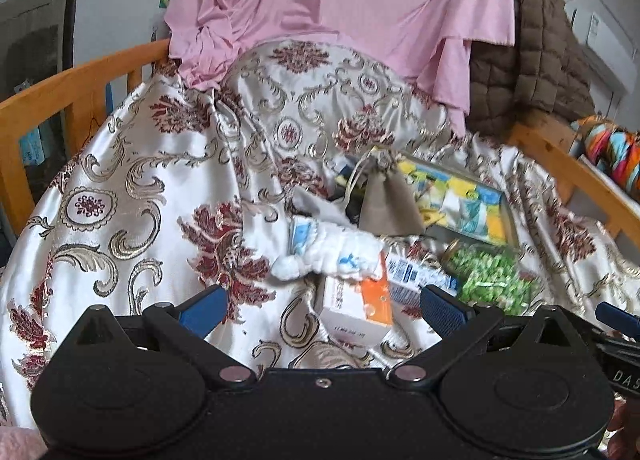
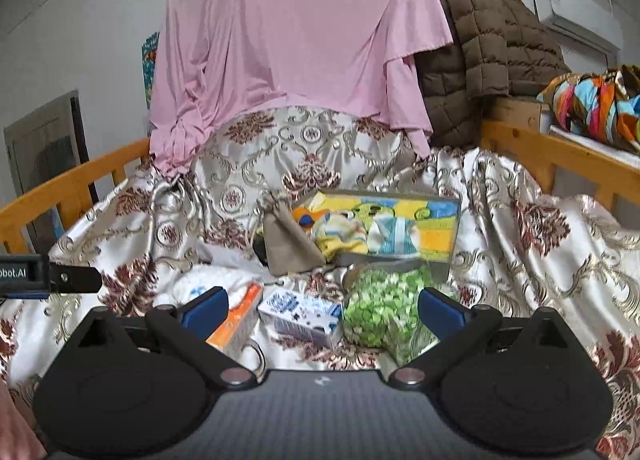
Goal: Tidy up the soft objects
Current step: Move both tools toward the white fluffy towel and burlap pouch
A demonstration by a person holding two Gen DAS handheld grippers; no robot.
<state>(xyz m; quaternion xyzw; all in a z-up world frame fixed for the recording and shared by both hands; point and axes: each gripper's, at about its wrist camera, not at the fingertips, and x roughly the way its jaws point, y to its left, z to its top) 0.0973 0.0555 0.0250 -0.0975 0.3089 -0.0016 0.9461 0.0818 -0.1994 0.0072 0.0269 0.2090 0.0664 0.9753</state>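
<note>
On the patterned bedspread (image 2: 520,227), left of the grey drawstring pouch (image 2: 290,248), lies a white fluffy soft item (image 1: 336,256), partly over an orange-and-white box (image 1: 360,308). Right of the pouch sits a box of colourful cloths (image 2: 400,232); in front of the pouch, a blue-and-white carton (image 2: 300,314) and a jar of green pieces (image 2: 380,308). The left gripper (image 1: 320,306) and right gripper (image 2: 322,308) both hover with fingers spread, empty.
</note>
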